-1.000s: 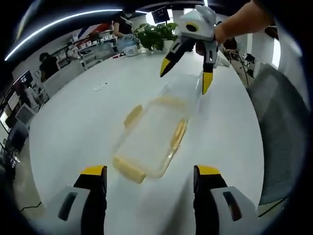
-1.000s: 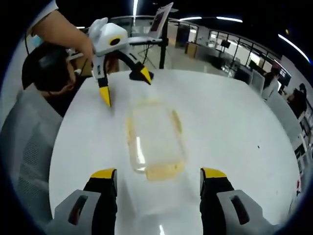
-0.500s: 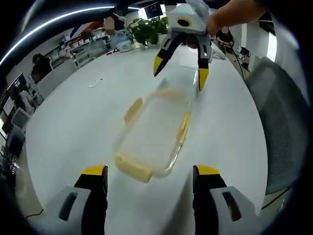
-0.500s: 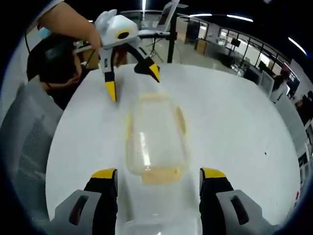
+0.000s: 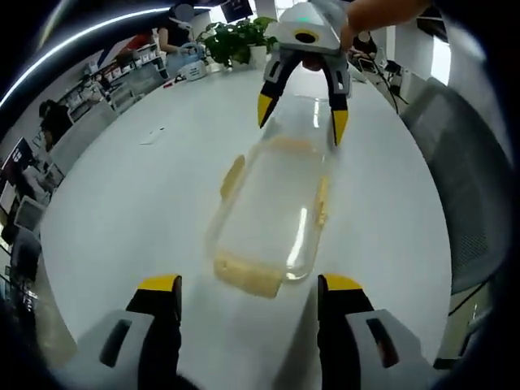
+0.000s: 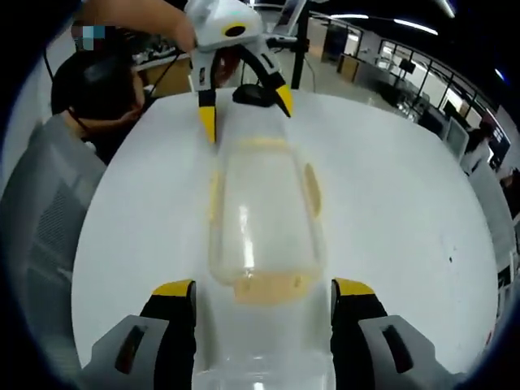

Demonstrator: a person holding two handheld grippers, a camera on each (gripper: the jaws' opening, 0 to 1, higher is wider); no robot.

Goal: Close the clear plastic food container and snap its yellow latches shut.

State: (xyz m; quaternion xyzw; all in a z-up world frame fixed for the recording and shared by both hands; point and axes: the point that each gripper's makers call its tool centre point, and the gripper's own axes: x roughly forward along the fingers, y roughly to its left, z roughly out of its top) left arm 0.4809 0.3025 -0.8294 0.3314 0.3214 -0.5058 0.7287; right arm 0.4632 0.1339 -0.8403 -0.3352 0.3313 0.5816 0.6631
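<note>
A long clear plastic container (image 5: pixel 272 207) (image 6: pixel 264 215) lies on the white table (image 5: pixel 130 195), its lid apparently resting on top. Its yellow latches stick outward: one at the end latch (image 5: pixel 248 276) near my left jaws, one on each long side (image 5: pixel 234 175). My left gripper (image 5: pixel 248 296) (image 6: pixel 245 114) is open, its jaws standing on either side of that end. My right gripper (image 6: pixel 264 292) (image 5: pixel 301 122) is open at the opposite end, where another yellow latch (image 6: pixel 268 286) lies between its jaws. Neither gripper holds anything.
A grey mesh chair (image 5: pixel 455 179) (image 6: pixel 41 227) stands at the table's edge. A person with dark hair (image 6: pixel 97 97) sits behind it. A black stand base (image 6: pixel 252 93) rests on the table beyond the container. Potted plants (image 5: pixel 236 36) line the far side.
Both grippers have closed in on the container from opposite ends, so it looks larger and more centred in each view. The container itself has stayed in place.
</note>
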